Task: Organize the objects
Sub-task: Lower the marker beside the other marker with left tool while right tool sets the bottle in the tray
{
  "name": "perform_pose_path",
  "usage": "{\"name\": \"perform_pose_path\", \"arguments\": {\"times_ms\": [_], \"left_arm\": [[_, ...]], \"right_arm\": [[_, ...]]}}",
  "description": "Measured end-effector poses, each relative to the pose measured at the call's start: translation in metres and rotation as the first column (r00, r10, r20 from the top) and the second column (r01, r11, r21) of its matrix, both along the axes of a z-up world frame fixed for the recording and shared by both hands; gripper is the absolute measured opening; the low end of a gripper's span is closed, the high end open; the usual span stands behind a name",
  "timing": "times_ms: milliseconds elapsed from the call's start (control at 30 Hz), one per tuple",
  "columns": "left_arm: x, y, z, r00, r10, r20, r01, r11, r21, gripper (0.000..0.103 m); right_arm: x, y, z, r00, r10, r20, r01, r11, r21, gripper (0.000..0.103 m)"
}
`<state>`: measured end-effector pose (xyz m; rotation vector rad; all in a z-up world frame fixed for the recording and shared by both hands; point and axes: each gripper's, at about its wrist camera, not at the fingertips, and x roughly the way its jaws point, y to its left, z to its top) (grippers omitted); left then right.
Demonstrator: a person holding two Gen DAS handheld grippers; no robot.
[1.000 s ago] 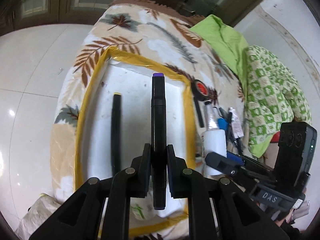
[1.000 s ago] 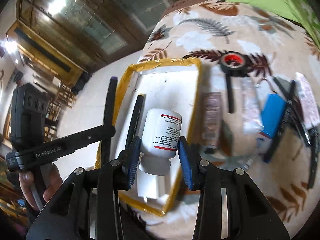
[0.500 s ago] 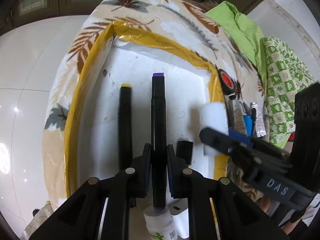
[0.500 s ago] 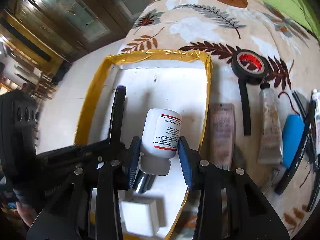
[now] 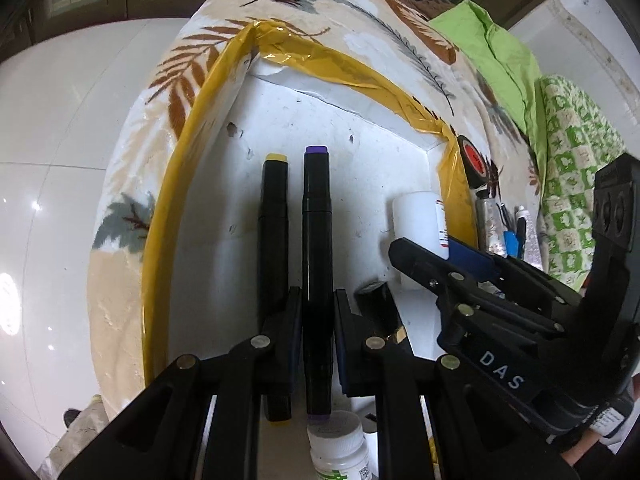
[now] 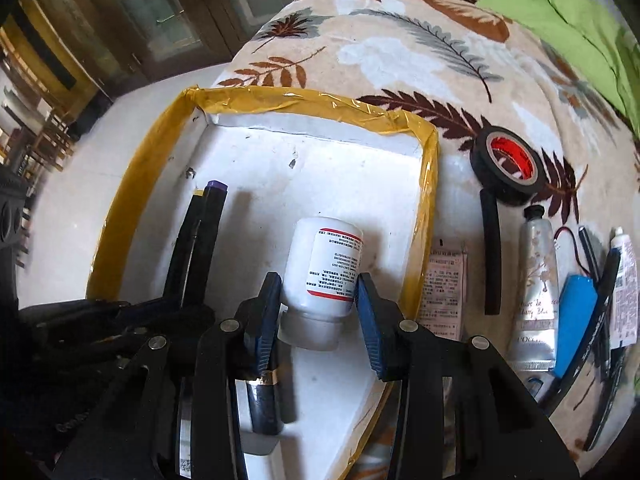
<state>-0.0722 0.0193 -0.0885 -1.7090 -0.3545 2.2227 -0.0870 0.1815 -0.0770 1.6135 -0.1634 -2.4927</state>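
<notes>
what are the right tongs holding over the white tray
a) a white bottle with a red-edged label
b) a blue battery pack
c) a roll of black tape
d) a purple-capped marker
a: the right tongs are clamped on the white bottle above the yellow-rimmed tray, while the purple-capped marker sits in the left tongs and the tape roll lies on the blanket.

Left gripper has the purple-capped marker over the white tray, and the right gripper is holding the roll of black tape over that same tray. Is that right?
Not quite. The right gripper is shut on the white bottle, not the tape; the right wrist view shows the roll of black tape lying on the blanket outside the white tray. The left gripper does hold the purple-capped marker over it.
</notes>
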Motion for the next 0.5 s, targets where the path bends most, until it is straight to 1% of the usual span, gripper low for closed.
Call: {"name": "perform_pose_path", "arguments": {"times_ms": [67,167,267,333,400,433,467,500], "left_arm": [[0.002,0.002,0.000,1.000,-0.006,-0.005,0.006,1.000,-0.004,0.013],[0.004,0.005,0.000,1.000,-0.019,-0.010,0.019,1.000,-0.001,0.014],[0.006,0.007,-0.001,0.999,-0.032,-0.005,0.032,0.999,0.017,0.014],[0.008,0.009,-0.002,0.999,-0.045,-0.002,0.045,0.999,0.027,0.016],[0.010,0.009,0.001,0.999,-0.043,-0.012,0.043,0.998,0.040,0.019],[0.011,0.008,0.004,0.999,-0.040,-0.025,0.041,0.997,0.058,0.021],[0.012,0.008,0.007,0.999,-0.035,-0.034,0.038,0.997,0.065,0.031],[0.014,0.008,0.012,0.998,-0.026,-0.053,0.030,0.997,0.073,0.046]], "right_arm": [[0.001,0.000,0.000,1.000,0.004,0.000,-0.004,1.000,-0.001,0.038],[0.000,0.003,0.000,1.000,0.001,0.002,0.000,0.999,-0.035,0.038],[0.002,0.009,0.003,1.000,-0.009,0.005,0.010,0.996,-0.086,0.039],[0.005,0.015,0.007,1.000,-0.015,-0.004,0.014,0.992,-0.122,0.043],[0.009,0.023,0.013,1.000,-0.025,-0.013,0.022,0.986,-0.164,0.043],[0.012,0.027,0.017,0.999,-0.028,-0.022,0.023,0.982,-0.187,0.043],[0.016,0.032,0.022,0.999,-0.031,-0.035,0.023,0.978,-0.208,0.043],[0.022,0.039,0.028,0.998,-0.037,-0.051,0.025,0.974,-0.227,0.043]]}}
